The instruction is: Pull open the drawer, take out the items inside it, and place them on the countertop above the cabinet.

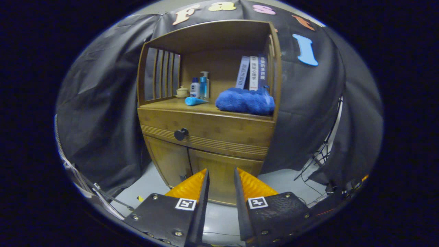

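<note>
A wooden cabinet (205,137) stands ahead of me, some way beyond my fingers. Its drawer (212,130) is closed, with a dark round knob (180,134) on its left part. The countertop (178,104) above the drawer carries a fluffy blue cloth (245,101), a blue tube (195,101) lying down, two small bottles (199,87) and a small cup (182,91). My gripper (221,175) is open, with nothing between its fingers. It points at the cabinet's lower doors (223,175), below and to the right of the knob.
Several books (252,72) lean at the back right of the shelf. Slatted wooden sides and a wooden top frame the shelf space. Black cloth hangs around the cabinet. A stand's legs and cables (317,161) lie on the grey floor at the right, metal bars at the left.
</note>
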